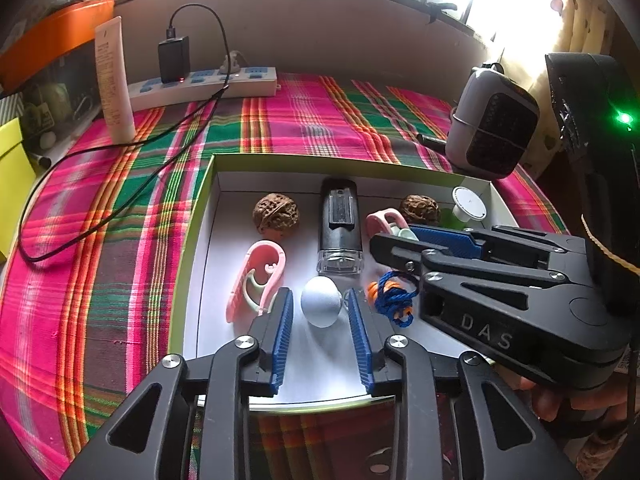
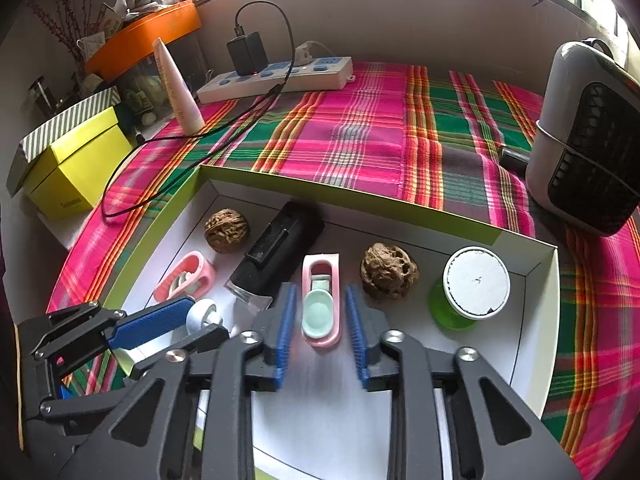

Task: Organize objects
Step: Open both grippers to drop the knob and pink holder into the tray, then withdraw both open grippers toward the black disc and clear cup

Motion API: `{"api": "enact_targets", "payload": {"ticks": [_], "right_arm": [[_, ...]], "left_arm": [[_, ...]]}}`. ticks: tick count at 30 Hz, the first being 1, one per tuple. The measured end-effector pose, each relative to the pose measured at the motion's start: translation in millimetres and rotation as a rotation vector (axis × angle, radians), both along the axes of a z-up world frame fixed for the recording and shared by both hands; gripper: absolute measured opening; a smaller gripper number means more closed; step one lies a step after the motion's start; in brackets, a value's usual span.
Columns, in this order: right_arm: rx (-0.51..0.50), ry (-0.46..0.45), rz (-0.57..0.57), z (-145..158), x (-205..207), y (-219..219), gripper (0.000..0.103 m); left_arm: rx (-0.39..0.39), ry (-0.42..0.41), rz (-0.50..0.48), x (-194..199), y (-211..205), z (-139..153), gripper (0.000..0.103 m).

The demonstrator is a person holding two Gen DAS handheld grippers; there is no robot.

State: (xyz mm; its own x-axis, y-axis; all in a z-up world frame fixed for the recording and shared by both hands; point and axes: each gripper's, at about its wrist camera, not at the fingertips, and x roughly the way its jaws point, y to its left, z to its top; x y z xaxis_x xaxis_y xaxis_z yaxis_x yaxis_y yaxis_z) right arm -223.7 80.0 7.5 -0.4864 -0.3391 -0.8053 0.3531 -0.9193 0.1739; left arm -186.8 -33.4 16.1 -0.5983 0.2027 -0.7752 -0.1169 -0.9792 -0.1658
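White-floored tray [image 1: 208,216] on plaid cloth [image 1: 120,240]. Left gripper [image 1: 320,312] released: blue pads stand clear on either side of a white ball-shaped knob [image 1: 322,306]. Right gripper [image 2: 320,312] likewise released, straddling a pink clip [image 2: 322,300] without touching. Its body reads "DAS". Yellow box [image 2: 76,176] lettering too small to read.

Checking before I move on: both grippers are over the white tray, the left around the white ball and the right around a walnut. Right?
Not quite. The right gripper brackets the pink clip, not a walnut, per the right wrist view. The left gripper does flank the white ball over the white tray.
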Motion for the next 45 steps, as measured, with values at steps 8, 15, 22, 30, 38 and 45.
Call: {"api": "enact_targets", "payload": {"ticks": [8, 15, 22, 30, 38, 45], "right_arm": [[-0.004, 0.021, -0.011, 6, 6, 2, 0.031], [-0.022, 0.031, -0.023, 11, 14, 6, 0.032], [-0.039, 0.049, -0.039, 19, 27, 10, 0.032], [-0.052, 0.083, -0.057, 30, 47, 15, 0.033], [-0.066, 0.101, -0.071, 34, 70, 20, 0.034], [-0.056, 0.142, -0.070, 40, 94, 23, 0.034]], "left_arm": [[-0.007, 0.014, -0.002, 5, 2, 5, 0.036], [-0.009, 0.033, 0.006, 14, 1, 12, 0.038], [-0.013, 0.051, 0.005, 25, 3, 20, 0.040], [-0.009, 0.072, 0.002, 41, 4, 28, 0.041], [-0.016, 0.090, 0.017, 60, 2, 33, 0.042], [-0.026, 0.107, 0.029, 78, 0, 34, 0.043]]}}
